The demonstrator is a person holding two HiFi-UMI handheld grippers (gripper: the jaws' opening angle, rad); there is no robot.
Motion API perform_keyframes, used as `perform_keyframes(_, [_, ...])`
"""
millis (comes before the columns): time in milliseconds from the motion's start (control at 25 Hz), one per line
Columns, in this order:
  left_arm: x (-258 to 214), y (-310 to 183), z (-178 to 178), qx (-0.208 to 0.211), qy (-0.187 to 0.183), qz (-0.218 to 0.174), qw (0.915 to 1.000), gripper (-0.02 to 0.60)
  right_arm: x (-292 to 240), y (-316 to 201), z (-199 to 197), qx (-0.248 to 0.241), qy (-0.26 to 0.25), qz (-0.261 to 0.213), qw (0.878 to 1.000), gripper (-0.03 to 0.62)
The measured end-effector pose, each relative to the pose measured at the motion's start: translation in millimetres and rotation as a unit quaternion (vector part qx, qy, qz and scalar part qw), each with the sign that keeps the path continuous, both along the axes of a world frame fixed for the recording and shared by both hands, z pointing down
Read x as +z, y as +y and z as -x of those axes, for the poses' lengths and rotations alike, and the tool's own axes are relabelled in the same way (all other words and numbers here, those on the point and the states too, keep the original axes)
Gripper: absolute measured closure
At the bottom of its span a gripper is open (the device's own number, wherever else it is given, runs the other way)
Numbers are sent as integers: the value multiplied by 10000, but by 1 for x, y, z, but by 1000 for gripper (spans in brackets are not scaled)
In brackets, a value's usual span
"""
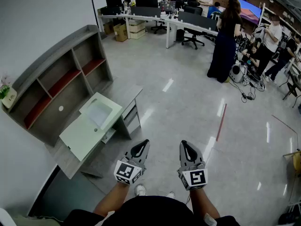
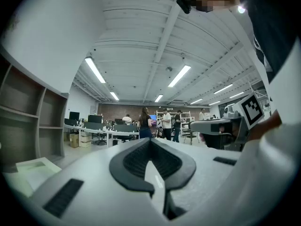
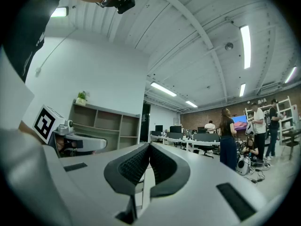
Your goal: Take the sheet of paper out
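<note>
Lying on the desk (image 1: 80, 138), paper (image 1: 99, 112) sits well apart from the left claw (image 1: 144, 143).

A grey shelving unit (image 1: 61, 79) with red-lined shelves stood against the white wall, a small potted plant (image 1: 6, 94) at its top's left end. A pale green desk (image 1: 80, 138) sat before it. A person in a long dark dress (image 1: 224, 44) stood on the glossy grey floor (image 1: 188, 102).

2 grippers (L gripper (image 1: 144, 143), R gripper (image 1: 185, 145)), 1 desk (image 1: 82, 135), 1 shelf unit (image 1: 70, 79), 1 plant (image 1: 5, 91)
</note>
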State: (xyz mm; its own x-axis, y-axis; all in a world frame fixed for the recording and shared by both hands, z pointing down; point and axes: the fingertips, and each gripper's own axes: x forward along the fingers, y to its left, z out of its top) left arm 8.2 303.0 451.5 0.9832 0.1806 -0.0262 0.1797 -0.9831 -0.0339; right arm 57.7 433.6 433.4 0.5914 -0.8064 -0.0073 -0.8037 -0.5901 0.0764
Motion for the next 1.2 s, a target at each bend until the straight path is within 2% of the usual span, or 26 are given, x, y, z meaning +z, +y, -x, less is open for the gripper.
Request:
perform_keyframes(320, [-1, -16, 9, 2, -11, 61, 10000, 575, -8, -19, 7, 66, 155, -80, 9998, 572])
perform_keyframes(480, [3, -25, 13, 13, -50, 41, 10000, 574, -1, -30, 14, -22, 64, 31, 10000, 572])
perform_keyframes(840, [5, -73, 25, -178, -192, 66, 9996, 574, -13, -72, 33, -193, 145, -314, 9992, 572])
perform_keyframes(1200, [11, -123, 46, -184, -185, 165, 9995, 574, 2, -114, 53, -191, 35, -17, 9998, 572])
